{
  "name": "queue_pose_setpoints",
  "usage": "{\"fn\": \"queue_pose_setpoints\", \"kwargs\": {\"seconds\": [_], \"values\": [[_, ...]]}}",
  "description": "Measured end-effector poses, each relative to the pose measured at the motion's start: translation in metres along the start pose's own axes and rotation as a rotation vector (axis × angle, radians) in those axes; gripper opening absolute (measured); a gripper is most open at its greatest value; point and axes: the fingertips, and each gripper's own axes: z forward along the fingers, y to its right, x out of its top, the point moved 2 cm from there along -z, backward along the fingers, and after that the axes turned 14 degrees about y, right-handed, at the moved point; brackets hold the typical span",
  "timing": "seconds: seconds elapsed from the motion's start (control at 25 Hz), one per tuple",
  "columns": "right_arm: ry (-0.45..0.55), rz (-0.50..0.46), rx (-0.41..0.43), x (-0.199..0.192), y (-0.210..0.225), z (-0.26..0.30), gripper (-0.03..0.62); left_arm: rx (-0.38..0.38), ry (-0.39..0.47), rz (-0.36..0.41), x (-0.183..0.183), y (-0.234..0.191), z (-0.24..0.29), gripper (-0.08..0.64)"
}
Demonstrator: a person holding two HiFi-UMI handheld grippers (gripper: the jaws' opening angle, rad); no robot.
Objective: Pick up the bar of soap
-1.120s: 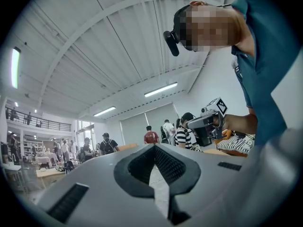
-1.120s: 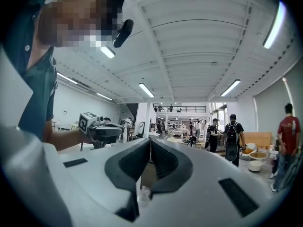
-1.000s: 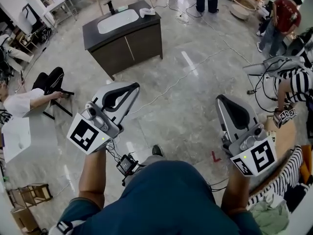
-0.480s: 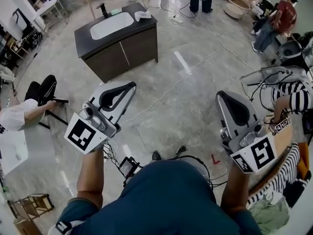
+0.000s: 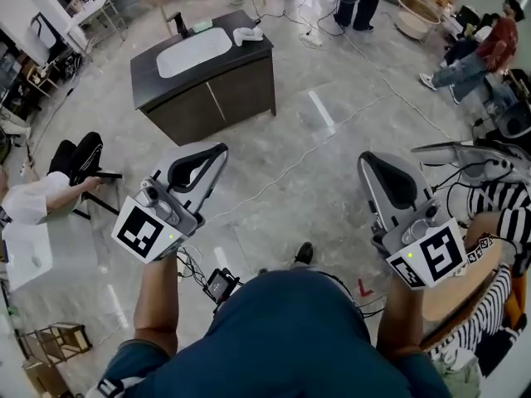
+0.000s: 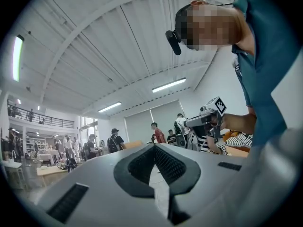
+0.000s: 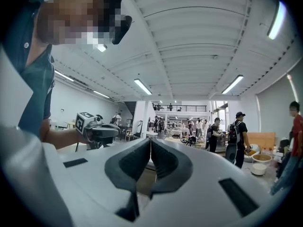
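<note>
A dark vanity cabinet with a white sink basin stands on the floor far ahead in the head view. On its top lie a small pale green item and a white object; which of them is the bar of soap I cannot tell. My left gripper is held up at lower left, jaws shut and empty. At lower right my right gripper is also shut with nothing in it. Both are well short of the cabinet. Each gripper view looks up at ceiling and hall past its closed tips, left gripper and right gripper.
Cables trail across the grey tiled floor between me and the cabinet. A person sits on the floor at left; others stand or sit at the back and right. A white table edge is at lower left.
The head view has shifted as I step; the cabinet has slid slightly in the picture. Both grippers stay shut and keep about the same place before me.
</note>
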Motion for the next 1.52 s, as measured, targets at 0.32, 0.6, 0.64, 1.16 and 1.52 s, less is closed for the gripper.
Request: {"fn": "queue_pose_setpoints", "kwargs": {"seconds": [0.32, 0.6, 0.64, 1.16, 1.52], "values": [[0.019, 0.020, 0.085, -0.020, 0.059, 0.012, 0.015, 0.072, -0.019, 0.025, -0.023, -0.015, 0.052, 0.003], [0.012, 0.047, 0.102, -0.039, 0.112, 0.030, 0.015, 0.070, 0.006, 0.016, -0.035, -0.031, 0.102, 0.003], [0.009, 0.048, 0.100, -0.043, 0.116, 0.034, 0.015, 0.070, 0.013, 0.019, -0.037, -0.037, 0.104, 0.003], [-0.034, 0.015, 0.020, -0.081, 0.158, 0.127, 0.015, 0.026, -0.002, -0.008, -0.087, -0.150, 0.127, 0.003], [-0.058, 0.005, 0.006, -0.098, 0.181, 0.195, 0.015, 0.022, 0.006, -0.027, -0.108, -0.220, 0.135, 0.003]]}}
